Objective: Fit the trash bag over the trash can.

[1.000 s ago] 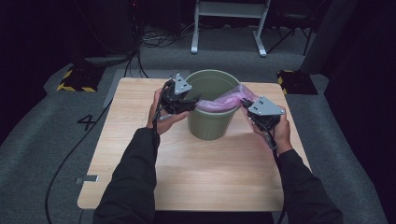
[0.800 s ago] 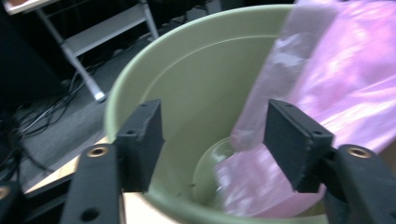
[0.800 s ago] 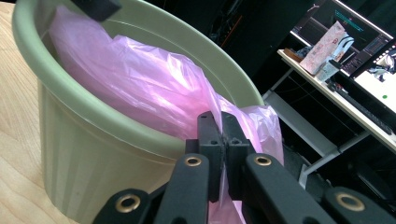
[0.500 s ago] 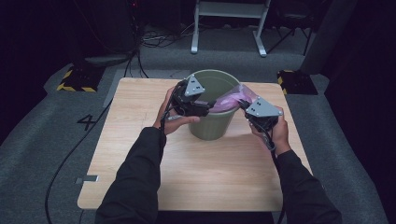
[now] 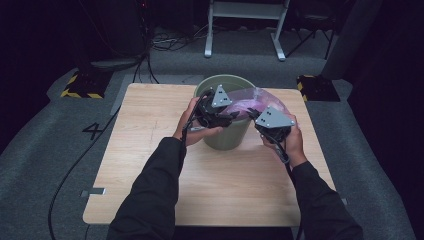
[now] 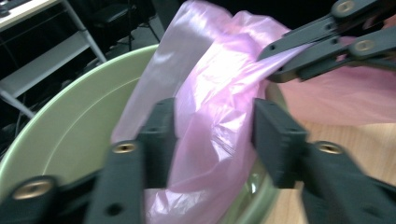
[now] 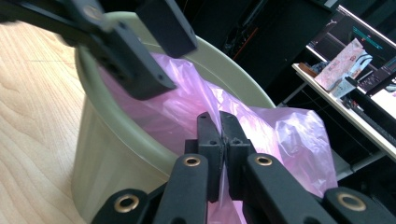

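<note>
Pink plastic bag (image 5: 260,102) drapes over the right rim of the green bin (image 5: 223,135), which stands on the wooden table (image 5: 150,150) toward its far side. My right gripper (image 7: 220,135) is pinched together on a fold of the bag just outside the rim, w/ film squeezed between the jaws. My left gripper (image 6: 212,126) hangs over the bin's mouth w/ jaws apart either side of a bunched bit of bag, but it's blurry, so I can't tell if they touch it.
</note>
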Demonstrator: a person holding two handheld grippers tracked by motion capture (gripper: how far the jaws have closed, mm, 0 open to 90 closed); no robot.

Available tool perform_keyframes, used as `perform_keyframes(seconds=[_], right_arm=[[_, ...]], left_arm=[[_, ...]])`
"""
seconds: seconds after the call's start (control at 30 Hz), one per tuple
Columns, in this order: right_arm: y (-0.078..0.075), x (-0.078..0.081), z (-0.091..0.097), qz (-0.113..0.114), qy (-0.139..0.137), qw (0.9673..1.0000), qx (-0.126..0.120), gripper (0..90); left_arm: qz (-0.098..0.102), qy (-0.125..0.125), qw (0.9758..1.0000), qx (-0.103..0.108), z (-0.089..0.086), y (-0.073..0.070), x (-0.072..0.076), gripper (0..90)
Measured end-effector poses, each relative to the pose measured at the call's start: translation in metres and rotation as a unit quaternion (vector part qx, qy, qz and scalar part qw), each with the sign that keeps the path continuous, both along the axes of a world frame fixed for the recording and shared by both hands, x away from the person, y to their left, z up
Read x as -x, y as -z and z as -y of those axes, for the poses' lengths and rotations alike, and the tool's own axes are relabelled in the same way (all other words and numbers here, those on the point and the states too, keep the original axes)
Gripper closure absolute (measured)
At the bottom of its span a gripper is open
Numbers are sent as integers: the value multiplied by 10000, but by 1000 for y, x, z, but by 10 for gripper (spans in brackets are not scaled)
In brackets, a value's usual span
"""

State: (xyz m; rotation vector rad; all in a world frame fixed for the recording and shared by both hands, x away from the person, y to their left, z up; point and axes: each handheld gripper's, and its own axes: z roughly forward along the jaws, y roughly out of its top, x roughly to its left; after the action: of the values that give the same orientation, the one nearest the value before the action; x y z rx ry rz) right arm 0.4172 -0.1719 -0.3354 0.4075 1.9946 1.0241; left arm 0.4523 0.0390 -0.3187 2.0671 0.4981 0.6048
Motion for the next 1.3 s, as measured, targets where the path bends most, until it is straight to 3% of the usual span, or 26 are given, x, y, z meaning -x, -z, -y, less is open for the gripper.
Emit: perform_keyframes(seconds=[0.13, 0.37, 0.43, 0.5, 0.6, 0.73, 0.83, 1.07, 1.17, 1.23, 1.3], right_arm=[[0, 2, -3, -63, -148, 9999, 56, 880], [0, 6, -4, -152, -354, 9992, 64, 832], [0, 6, -5, -177, -368, 9991, 102, 769], [1, 8, -4, -98, -307, 9994, 100, 603], [1, 12, -1, -26, -132, 9999, 92, 446], [3, 19, 9, -59, -5, 10000, 32, 347], [8, 28, 24, 38, 158, 9998, -79, 339], [33, 38, 53, -475, 199, 9980, -361, 283], [46, 40, 56, -555, 350, 9978, -119, 277], [54, 39, 58, -726, 339, 9966, -168, 291], [61, 37, 60, -865, 333, 9955, -203, 389]], left_arm=[[7, 82, 10000, -35, -3, 0, -1, 721], [91, 164, 9997, -168, -3, 3, -2, 882], [95, 112, 9997, -210, -3, 4, -4, 892], [51, 93, 9998, -196, -5, 6, -6, 894], [-27, 26, 9999, -151, -10, 8, -10, 894], [-56, -31, 9999, -150, -14, 10, -14, 895], [-79, -134, 9998, -126, -16, 13, -17, 894], [-155, -281, 9994, -145, -22, 16, -23, 894], [-237, -320, 9992, -81, -26, 17, -26, 893], [-270, -370, 9989, -52, -29, 18, -28, 893], [-293, -388, 9988, -16, -32, 19, -29, 893]])
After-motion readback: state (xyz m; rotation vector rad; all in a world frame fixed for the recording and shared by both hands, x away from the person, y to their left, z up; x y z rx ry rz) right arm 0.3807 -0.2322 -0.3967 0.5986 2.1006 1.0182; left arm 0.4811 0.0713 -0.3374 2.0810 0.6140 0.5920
